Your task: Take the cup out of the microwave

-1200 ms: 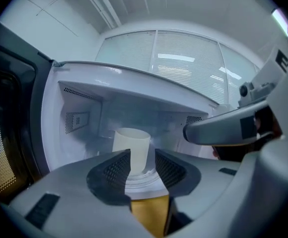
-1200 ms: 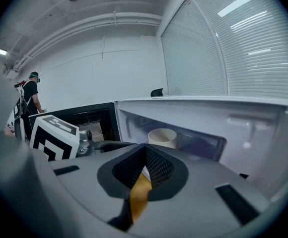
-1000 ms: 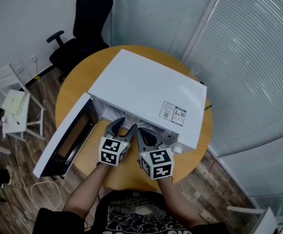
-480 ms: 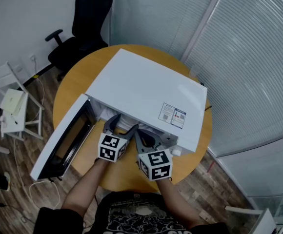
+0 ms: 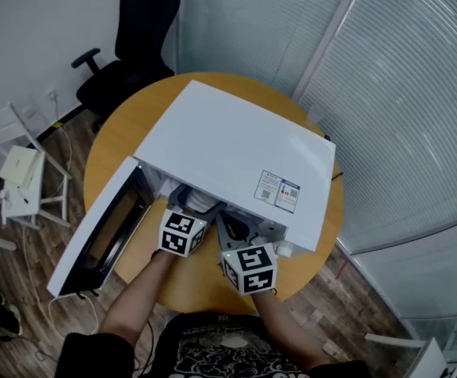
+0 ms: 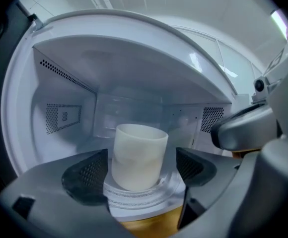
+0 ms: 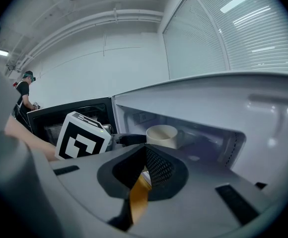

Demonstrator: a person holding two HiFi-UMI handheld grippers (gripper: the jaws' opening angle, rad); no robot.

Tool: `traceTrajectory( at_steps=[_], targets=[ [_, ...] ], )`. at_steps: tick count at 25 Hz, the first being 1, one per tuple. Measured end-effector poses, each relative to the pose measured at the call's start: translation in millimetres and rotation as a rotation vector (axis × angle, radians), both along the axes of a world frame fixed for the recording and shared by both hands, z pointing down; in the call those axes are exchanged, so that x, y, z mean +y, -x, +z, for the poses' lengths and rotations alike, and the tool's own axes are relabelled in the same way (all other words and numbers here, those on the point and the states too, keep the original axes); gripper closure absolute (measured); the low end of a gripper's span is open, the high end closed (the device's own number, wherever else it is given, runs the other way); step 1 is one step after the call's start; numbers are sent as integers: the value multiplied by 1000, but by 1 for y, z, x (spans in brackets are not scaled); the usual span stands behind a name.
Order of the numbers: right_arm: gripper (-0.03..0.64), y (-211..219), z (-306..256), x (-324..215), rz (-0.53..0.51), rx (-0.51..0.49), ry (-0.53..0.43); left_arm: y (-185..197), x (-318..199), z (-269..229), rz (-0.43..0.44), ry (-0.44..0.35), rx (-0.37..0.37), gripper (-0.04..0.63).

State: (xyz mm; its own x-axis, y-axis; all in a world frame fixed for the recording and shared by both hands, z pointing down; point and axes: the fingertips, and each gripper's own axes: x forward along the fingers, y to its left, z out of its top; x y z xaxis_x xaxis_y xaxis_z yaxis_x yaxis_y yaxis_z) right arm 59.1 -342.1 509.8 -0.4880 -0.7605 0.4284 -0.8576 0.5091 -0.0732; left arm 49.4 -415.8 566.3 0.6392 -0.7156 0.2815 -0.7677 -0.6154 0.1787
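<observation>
The cup point(image 6: 138, 152) stands upright on the glass turntable point(image 6: 149, 198) inside the open microwave point(image 5: 236, 144). The left gripper point(image 6: 140, 170) has its jaws opening on either side of the cup, pads clear of it. The right gripper point(image 7: 145, 165) has its jaws together and holds nothing.

No readable text anywhere. Microwave point(image 5: 236, 144) top: rectangular sticker point(image 5: 280, 189), white with red patch, print too small to read. Left marker cube point(image 5: 181, 233), right marker cube point(image 5: 250, 268): black-and-white square patterns only, no letters, no digits.
</observation>
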Motion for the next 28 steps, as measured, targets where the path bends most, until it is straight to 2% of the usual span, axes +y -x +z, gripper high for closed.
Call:
traceTrajectory(
  at_steps=[13, 28],
  targets=[
    [601, -8, 1, -8, 28, -8, 2, -15, -15, 3, 12, -22, -64, 175],
    [601, -15, 5, -11, 40, -12, 7, -18, -28, 6, -20, -21, -95, 175]
  ],
)
